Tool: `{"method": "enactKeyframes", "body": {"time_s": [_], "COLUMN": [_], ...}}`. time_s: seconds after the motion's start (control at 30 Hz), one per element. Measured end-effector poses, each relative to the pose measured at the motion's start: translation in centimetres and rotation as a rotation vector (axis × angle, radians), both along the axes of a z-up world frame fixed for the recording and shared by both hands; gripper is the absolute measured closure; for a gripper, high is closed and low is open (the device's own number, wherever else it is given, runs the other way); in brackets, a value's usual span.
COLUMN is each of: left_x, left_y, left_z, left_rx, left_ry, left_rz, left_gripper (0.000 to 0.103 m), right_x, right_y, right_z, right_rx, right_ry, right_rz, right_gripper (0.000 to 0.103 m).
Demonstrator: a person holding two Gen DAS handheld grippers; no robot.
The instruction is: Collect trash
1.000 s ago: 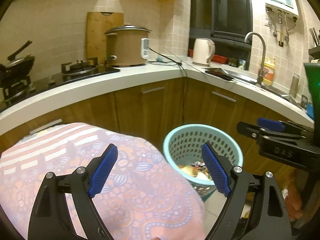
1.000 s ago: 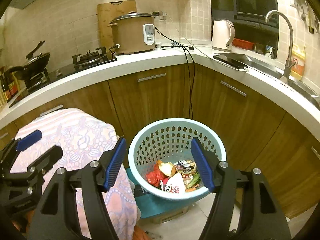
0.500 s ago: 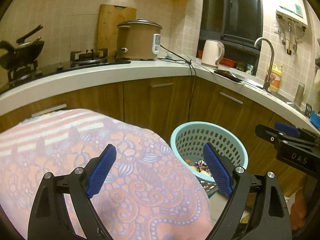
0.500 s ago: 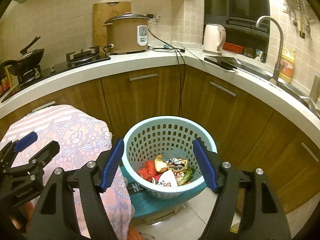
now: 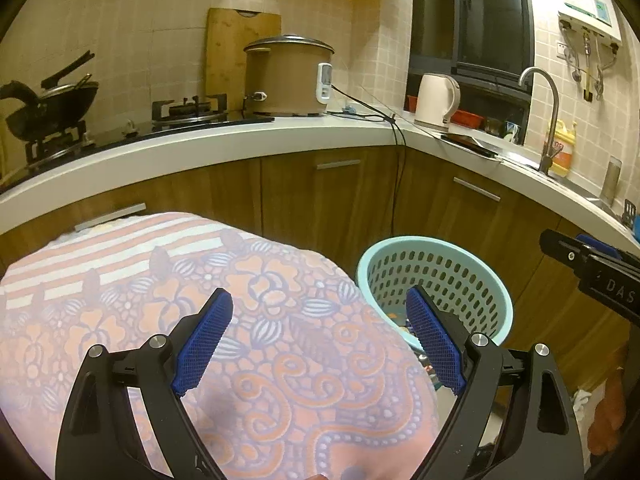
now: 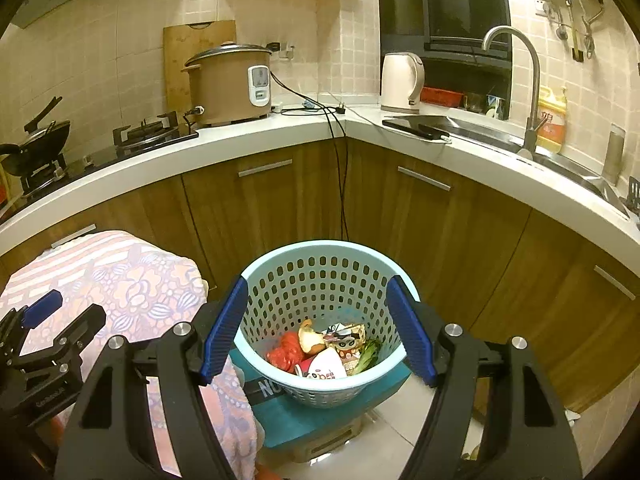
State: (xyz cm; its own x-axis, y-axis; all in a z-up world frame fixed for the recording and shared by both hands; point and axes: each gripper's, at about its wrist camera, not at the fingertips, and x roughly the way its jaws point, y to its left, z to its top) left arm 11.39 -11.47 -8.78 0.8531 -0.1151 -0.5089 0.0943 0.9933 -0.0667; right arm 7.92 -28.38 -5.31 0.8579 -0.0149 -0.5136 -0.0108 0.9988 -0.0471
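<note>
Hovering over the cloth [image 5: 256,320], the left gripper [image 5: 318,340] has its blue pads [image 5: 204,336] wide apart, nothing between them. Cloth is pink and lilac, floral with a striped end, draped over a raised surface beside the cabinets [image 5: 332,196].

Right gripper [image 6: 316,328] is held above the basket [image 6: 320,256], fingers spread, empty; the basket's rim sits between the two pads in that view. Each gripper shows at the edge of the other's view.

Trash [image 6: 324,350] lies in the bottom of the basket: something red, a brownish peel, printed wrappers, a white cup, a green leaf. Basket is pale teal, perforated, and stands on a teal box [image 6: 304,416] on the tiled floor, just beside the cloth's hanging edge.

From the left wrist only the basket's [image 5: 440,280] far wall and a sliver of its contents show past the cloth.

Background: white counter [image 6: 280,136] running round the corner, rice cooker [image 6: 232,88], kettle [image 6: 402,82], cutting board [image 6: 196,44] against the tiles, wok [image 6: 38,148] on the stove, tap [image 6: 520,80] over the sink. A black cord [image 6: 340,184] hangs down the cabinet front behind the basket.
</note>
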Motion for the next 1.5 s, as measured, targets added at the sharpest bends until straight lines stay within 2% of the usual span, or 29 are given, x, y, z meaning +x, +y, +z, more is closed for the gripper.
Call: {"method": "enactKeyframes", "body": {"time_s": [0.2, 0.97, 1.5], "left_x": [-0.1, -0.6, -0.9], "left_y": [-0.1, 0.0, -0.2], "left_z": [0.2, 0.6, 0.8], "left_rx": [0.001, -0.022, -0.027], "left_ry": [-0.001, -0.015, -0.025], "left_rz": [-0.005, -0.008, -0.008], "left_gripper": [0.017, 0.017, 0.014], "right_x": [-0.5, -0.9, -1.5], "right_y": [0.0, -0.4, -1.4], "right_z": [0.1, 0.0, 0.6], "right_rx": [-0.023, -0.006, 0.015], "right_ry": [-0.018, -0.013, -0.048], "right_rz": [-0.013, -0.035, -0.099], "right_gripper": [0.031, 0.030, 0.030]}}
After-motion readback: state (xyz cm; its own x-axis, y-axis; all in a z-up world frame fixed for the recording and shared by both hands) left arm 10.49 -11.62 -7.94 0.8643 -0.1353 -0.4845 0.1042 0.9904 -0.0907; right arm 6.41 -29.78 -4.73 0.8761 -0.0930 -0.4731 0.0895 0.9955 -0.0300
